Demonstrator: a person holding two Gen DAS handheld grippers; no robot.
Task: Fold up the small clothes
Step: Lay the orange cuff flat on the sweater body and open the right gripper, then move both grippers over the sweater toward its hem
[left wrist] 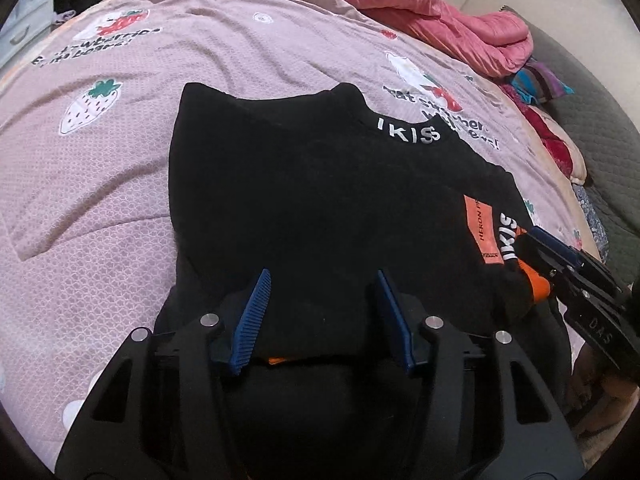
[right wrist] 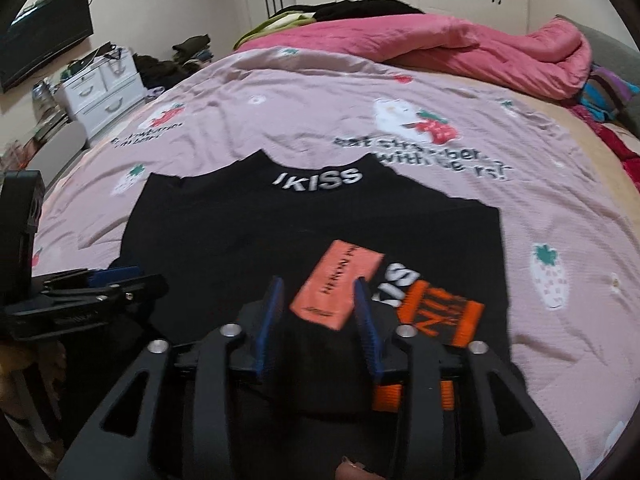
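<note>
Fingers of left gripper (left wrist: pixel 322 316) and right gripper (right wrist: pixel 320 324) half-open, empty, over black garment (left wrist: pixel 304 200) hem at lower frame; pinch both corners evenly.

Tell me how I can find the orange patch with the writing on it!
Look at the big bed with the pink strawberry bedspread. A black top lies flat on it, with white KISS letters at its collar. On the near part of that top sits the orange patch: a plain salmon-orange rectangle with small dark writing, unlike the brighter orange striped cuff beside it.
</note>
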